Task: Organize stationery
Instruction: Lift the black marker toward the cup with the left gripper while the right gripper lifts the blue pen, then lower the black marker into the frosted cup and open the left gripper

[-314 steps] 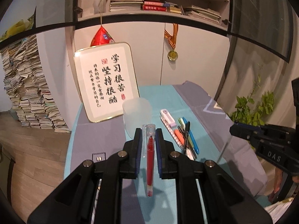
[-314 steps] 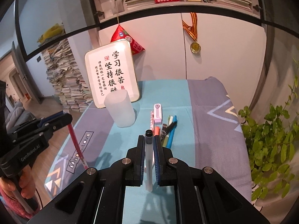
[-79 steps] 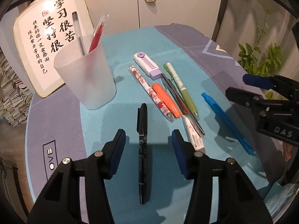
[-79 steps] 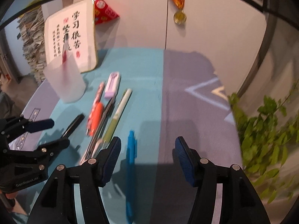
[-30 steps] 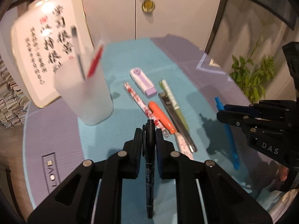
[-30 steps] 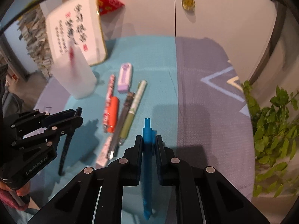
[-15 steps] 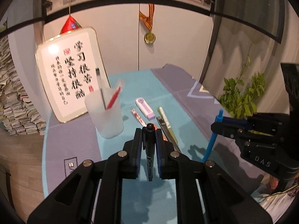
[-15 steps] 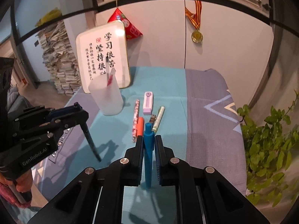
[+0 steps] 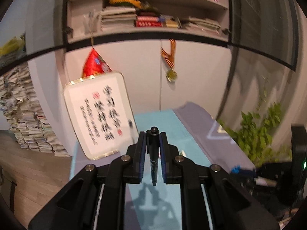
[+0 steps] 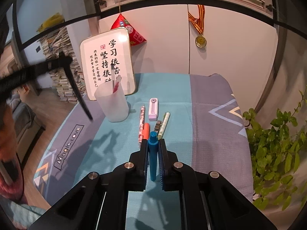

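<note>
My left gripper [image 9: 152, 136] is shut on a black marker [image 9: 154, 153] that hangs tip down between its pads. In the right wrist view that marker [image 10: 76, 90] shows blurred at the upper left, high over the table's left side and left of the cup. My right gripper [image 10: 153, 143] is shut on a blue pen [image 10: 153, 157], held upright above the teal cloth. A frosted cup [image 10: 113, 103] with a red pen and a clear pen in it stands ahead to the left. Beside it lie a patterned pen [image 10: 142, 120], an orange pen [image 10: 146, 131], a green pen [image 10: 164, 123] and a white-purple eraser [image 10: 153, 108].
A framed calligraphy board [image 10: 108, 63] leans on the white cabinet behind the cup. A medal [image 10: 200, 41] hangs on the cabinet door, with bookshelves above. A leafy plant [image 10: 276, 149] stands off the table's right edge. Stacked books [image 9: 23, 118] fill the left floor.
My left gripper has risen with the black marker and tilted up, so the cup has dropped from its view. The right gripper holds nearly still with the blue pen.
</note>
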A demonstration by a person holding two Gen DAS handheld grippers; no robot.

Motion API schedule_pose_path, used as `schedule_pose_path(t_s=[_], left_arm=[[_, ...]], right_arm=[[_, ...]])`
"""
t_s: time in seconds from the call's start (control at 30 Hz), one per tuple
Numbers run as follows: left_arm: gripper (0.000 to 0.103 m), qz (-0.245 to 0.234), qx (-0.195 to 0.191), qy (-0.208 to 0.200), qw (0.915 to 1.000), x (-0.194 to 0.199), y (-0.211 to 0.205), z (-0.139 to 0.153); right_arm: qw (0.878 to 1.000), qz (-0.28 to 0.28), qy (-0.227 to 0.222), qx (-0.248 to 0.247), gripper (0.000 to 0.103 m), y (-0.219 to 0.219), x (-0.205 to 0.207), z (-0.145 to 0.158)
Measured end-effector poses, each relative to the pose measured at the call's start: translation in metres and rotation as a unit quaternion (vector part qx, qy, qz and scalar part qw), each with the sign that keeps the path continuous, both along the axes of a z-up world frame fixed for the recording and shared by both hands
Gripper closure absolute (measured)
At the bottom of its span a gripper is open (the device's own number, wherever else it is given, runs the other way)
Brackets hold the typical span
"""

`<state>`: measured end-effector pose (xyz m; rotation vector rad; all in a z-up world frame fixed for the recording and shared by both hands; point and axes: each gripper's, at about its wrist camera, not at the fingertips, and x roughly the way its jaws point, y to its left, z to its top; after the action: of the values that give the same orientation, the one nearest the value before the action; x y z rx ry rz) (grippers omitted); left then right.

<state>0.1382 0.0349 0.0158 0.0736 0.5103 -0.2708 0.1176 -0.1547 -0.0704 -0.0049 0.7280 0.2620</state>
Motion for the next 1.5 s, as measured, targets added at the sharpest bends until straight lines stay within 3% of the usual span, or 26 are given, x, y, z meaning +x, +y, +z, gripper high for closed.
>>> schedule_pose_path(t_s=[0.23,0.6,1.07,1.3,1.4,1.47,1.5], left_arm=[[0.091,0.053,0.014,-0.032,0.9980,0.040,0.005,0.010],[0.091,0.074,0.011,0.052,0.9958,0.083,0.022,-0.045],[0.091,0.057,0.000,0.094,0.9939,0.081,0.028,-0.070],[0.090,0.052,-0.004,0.095,0.9941,0.072,0.032,-0.074],[0.084,0.058,-0.011,0.085,0.9946,0.061,0.038,-0.070],[0.072,0.062,-0.019,0.078,0.9948,0.051,0.043,-0.068],[0.071,0.064,-0.019,0.075,0.9950,0.046,0.046,-0.068]], right_arm=[[1.000,-0.001,0.004,0.000,0.092,0.000,0.001,-0.002],[1.000,-0.011,0.004,-0.002,0.092,0.000,0.006,-0.001],[1.000,0.002,-0.010,-0.010,0.092,0.020,0.011,0.016],[1.000,0.003,-0.017,-0.013,0.092,0.029,0.010,0.024],[1.000,0.003,-0.025,-0.009,0.092,0.033,0.011,0.032],[0.999,0.006,-0.034,-0.007,0.092,0.038,0.013,0.040],[0.999,0.008,-0.039,-0.006,0.092,0.041,0.014,0.044]])
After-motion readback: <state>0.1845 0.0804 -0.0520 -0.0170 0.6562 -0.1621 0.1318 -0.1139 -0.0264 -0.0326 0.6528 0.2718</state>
